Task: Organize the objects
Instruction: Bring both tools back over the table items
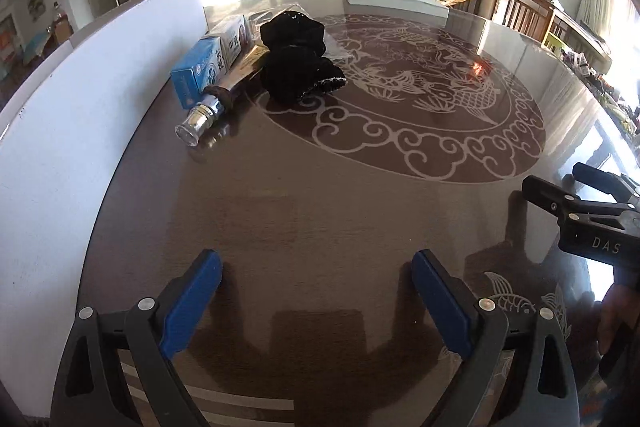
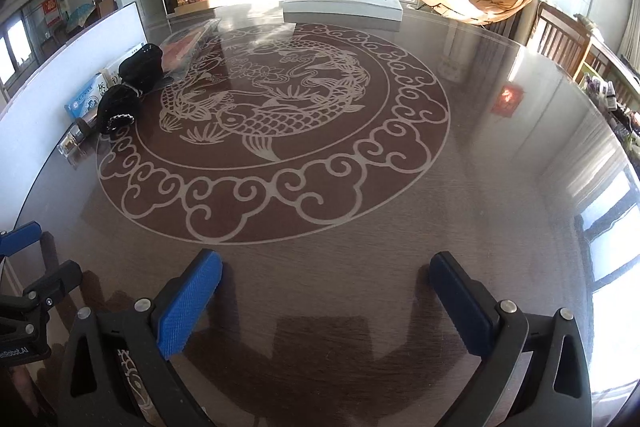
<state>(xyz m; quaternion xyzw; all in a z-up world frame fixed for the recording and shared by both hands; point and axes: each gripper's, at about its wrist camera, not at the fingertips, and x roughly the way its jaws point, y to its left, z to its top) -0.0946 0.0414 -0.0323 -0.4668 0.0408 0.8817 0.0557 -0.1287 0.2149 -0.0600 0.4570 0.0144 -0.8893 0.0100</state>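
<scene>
A cluster of objects lies at the table's left side by a white board point(image 1: 80, 75): a blue box point(image 1: 196, 73), a white and blue box point(image 1: 234, 37), a tube with a clear cap point(image 1: 200, 121), black cloth pieces point(image 1: 296, 63) and a clear plastic packet point(image 2: 188, 47). The same black cloth point(image 2: 128, 87) and blue box point(image 2: 86, 103) show far left in the right wrist view. My left gripper point(image 1: 316, 271) hovers open over bare table, nothing between its blue pads. My right gripper point(image 2: 326, 273) is also open and empty, to the right of the left one.
The round glass table point(image 2: 360, 227) bears a fish and cloud pattern. A white flat box point(image 2: 340, 5) sits at the far edge. Wooden chairs point(image 2: 560, 43) stand at the right. The right gripper point(image 1: 580, 207) shows at the right edge of the left wrist view.
</scene>
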